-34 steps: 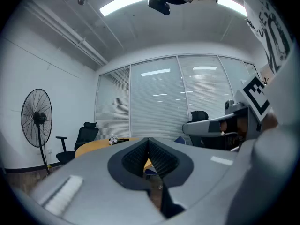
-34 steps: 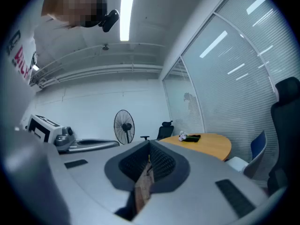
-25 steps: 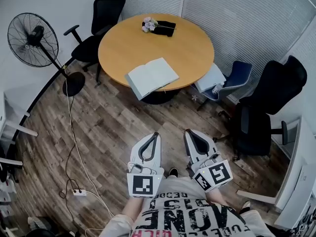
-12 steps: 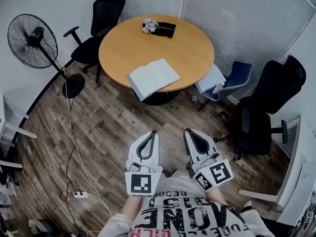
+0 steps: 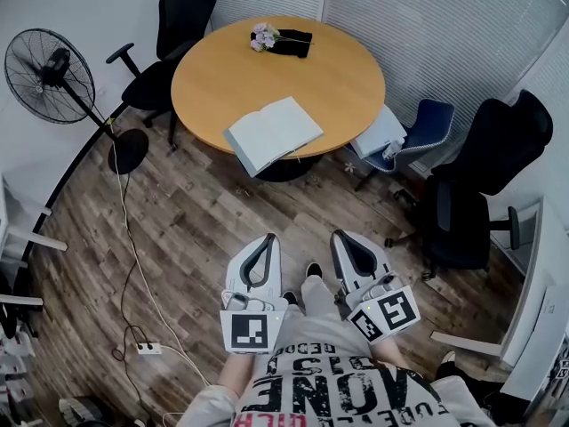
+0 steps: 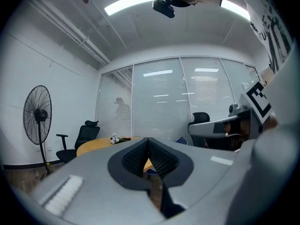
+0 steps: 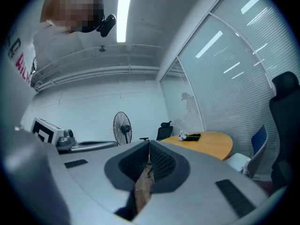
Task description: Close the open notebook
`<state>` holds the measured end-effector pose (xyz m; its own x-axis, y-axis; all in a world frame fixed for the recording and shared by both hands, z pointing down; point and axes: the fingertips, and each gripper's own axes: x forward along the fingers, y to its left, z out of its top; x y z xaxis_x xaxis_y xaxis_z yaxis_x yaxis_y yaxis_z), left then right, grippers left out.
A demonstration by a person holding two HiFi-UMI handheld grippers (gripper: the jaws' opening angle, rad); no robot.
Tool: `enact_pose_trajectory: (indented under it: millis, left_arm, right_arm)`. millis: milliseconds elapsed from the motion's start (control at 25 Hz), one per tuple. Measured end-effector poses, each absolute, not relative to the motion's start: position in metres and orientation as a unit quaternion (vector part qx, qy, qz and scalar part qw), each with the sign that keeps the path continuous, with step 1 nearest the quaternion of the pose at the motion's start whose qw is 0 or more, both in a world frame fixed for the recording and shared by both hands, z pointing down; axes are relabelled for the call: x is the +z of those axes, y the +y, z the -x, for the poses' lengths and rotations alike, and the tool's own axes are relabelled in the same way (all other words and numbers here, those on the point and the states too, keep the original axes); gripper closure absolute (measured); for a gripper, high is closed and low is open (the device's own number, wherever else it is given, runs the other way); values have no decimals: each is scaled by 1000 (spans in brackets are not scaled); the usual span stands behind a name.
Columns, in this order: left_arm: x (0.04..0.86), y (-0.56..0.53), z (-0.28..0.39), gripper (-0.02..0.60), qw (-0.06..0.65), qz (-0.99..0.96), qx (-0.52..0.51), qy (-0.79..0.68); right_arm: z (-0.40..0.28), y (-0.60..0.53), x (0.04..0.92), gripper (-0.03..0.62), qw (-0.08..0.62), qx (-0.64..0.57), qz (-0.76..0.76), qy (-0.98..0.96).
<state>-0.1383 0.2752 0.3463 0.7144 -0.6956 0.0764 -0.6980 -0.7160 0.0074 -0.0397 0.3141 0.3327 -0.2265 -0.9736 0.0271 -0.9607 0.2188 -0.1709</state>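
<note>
We hold the grey left gripper (image 5: 267,237) and right gripper (image 5: 340,235) closed, empty — well apart from the open white notebook (image 5: 273,133) on the round orange table (image 5: 222,69); black office chair (image 5: 182,16) just beside it.

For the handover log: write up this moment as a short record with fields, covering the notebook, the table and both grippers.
notebook: open, pages up, at the near edge of the table
table: round, wooden; flowers at its far side
left gripper: jaws together, nothing between them, held over the floor, short of the table
right gripper: jaws together, nothing between them, beside the left gripper
task state: notebook not yet closed, neither gripper touching it
</note>
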Motion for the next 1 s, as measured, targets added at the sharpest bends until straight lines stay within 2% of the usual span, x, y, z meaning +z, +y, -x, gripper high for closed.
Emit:
enact_pose_trajectory:
  millis: [480, 1000]
  left_arm:
    - [350, 226, 104, 569, 32, -914, 35, -403]
    - [336, 155, 36, 569, 1, -900, 17, -436]
  right_arm:
    - [2, 259, 340, 582, 34, -89, 599, 795]
    - [-68, 176, 332, 582, 28, -65, 566, 821]
